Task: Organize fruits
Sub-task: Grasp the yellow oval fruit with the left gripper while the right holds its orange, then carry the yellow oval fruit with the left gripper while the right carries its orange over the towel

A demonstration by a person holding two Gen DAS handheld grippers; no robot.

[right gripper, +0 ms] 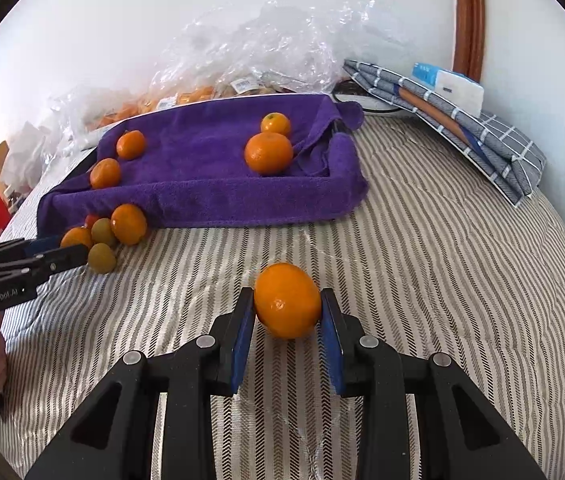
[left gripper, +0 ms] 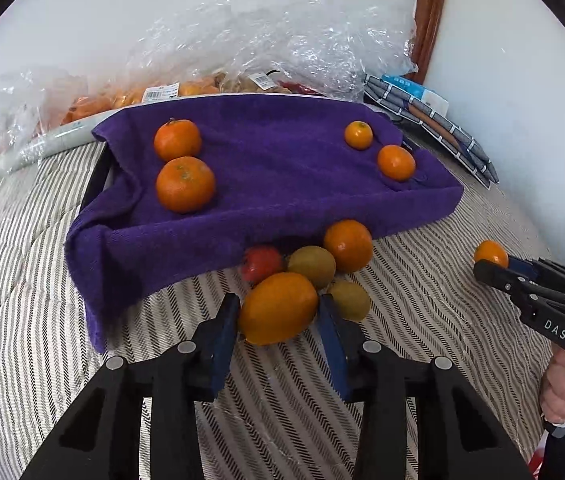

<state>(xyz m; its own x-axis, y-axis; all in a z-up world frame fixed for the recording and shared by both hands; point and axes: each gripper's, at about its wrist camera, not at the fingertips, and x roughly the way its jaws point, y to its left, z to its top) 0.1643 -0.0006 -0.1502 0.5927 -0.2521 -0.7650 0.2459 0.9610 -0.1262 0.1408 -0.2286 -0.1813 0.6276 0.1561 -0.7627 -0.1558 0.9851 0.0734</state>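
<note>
1. Because the fruits are being sorted by size, the purple towel (left gripper: 266, 184) draped over a tray carries two large oranges (left gripper: 184, 184) at its left end and two small ones (left gripper: 396, 162) at its right, well apart so the groups stay distinct.
2. Just in front of the towel's near edge, the unsorted pile (left gripper: 310, 264) lies on the striped bedcover (left gripper: 442, 280): an orange, greenish-brown fruits and a red one, bunched together and touching.
3. The left gripper (left gripper: 278, 312) pinches the nearest big orange fruit (left gripper: 278, 308) of that pile, a blue pad on each side; it likely belongs with the large ones.
4. Further right, the right gripper (right gripper: 287, 304) grips a small orange (right gripper: 287, 300) just above the bedcover, probably bound for the right-hand group.
</note>
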